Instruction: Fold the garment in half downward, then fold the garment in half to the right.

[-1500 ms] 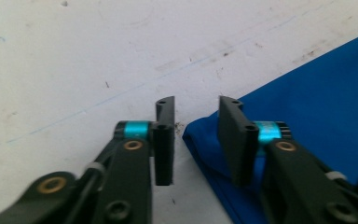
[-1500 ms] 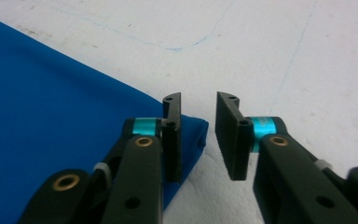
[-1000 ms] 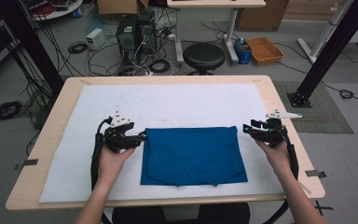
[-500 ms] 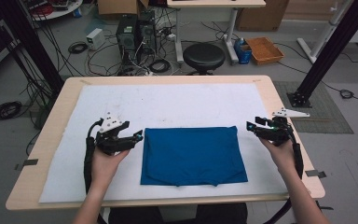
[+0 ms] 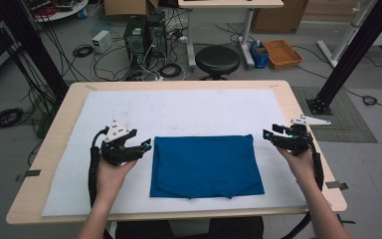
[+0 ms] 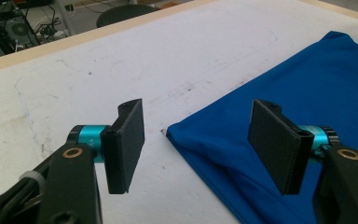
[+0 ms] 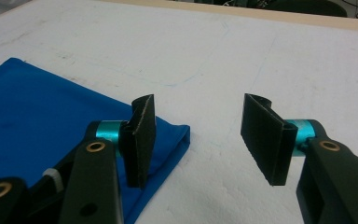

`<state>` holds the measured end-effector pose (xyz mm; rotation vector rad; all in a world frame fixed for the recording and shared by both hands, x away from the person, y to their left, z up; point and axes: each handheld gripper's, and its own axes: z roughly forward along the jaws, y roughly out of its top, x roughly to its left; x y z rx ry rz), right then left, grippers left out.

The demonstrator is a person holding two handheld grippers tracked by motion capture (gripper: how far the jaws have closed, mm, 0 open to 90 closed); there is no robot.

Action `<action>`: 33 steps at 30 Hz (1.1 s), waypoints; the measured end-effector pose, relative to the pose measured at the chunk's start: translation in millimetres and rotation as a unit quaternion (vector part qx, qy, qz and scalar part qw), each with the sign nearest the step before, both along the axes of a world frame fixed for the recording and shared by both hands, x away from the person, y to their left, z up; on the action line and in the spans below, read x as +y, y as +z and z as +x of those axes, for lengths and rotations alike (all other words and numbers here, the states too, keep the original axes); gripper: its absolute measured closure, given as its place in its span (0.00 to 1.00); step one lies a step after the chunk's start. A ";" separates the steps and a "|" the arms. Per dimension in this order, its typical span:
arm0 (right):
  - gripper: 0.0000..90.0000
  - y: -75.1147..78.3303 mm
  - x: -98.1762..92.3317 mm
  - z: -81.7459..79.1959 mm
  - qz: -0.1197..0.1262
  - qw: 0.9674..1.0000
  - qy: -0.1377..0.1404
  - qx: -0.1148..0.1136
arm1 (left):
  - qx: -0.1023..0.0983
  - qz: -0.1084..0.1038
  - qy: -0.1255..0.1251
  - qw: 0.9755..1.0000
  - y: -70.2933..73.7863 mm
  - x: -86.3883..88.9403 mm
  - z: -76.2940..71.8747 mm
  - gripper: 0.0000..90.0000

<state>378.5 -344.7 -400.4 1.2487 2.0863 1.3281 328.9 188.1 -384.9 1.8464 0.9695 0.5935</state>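
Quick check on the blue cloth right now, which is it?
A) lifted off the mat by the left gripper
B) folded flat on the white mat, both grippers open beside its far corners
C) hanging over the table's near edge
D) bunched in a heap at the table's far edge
B: the blue cloth lies folded flat on the white mat, with the left gripper and right gripper open at its far corners, nothing between the jaws.

Grey floor (image 5: 40, 55), tangled cables (image 5: 5, 117) (left side), black stool (image 5: 217, 60), cardboard tray (image 5: 281, 53)
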 end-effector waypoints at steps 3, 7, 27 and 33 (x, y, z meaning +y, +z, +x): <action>0.51 0.7 0.1 -0.7 0.002 1.000 0.001 -0.002 | 0.001 -0.001 0.001 1.000 0.1 -0.8 -0.2 0.40; 0.51 1.8 -0.1 -0.5 0.004 1.000 0.001 -0.007 | -0.001 -0.006 0.003 1.000 2.1 0.1 -1.8 0.41; 0.50 20.9 28.5 1.6 -0.003 0.999 0.034 -0.036 | 0.106 -0.067 0.044 0.991 -22.5 -2.5 -53.3 0.46; 0.50 23.4 41.9 3.7 -0.008 0.998 0.046 -0.039 | 0.147 -0.078 0.045 0.985 -40.0 -10.9 -73.2 0.50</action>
